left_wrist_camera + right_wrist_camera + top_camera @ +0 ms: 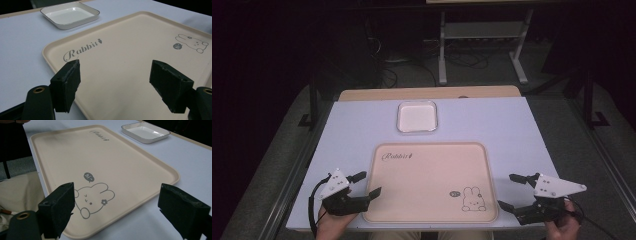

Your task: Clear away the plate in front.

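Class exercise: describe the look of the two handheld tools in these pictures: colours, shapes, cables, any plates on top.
Each tool, left and right, is black, with two blocky, rough-faced jaws. A brass-coloured ring is set near the base of the jaws. A grey three-cornered plate dotted with small dark marks sits on top of each. A black cable loops from the left tool.

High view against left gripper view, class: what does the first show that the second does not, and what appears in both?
High view alone: both hands, the right claw held open off the tray's right edge, the floor and a white frame beyond the table.

Left gripper view alone: a close look along the left claw, open over the tray's near corner.

Both: the beige tray with its rabbit drawing, the white square dish beyond it, and the pale table.
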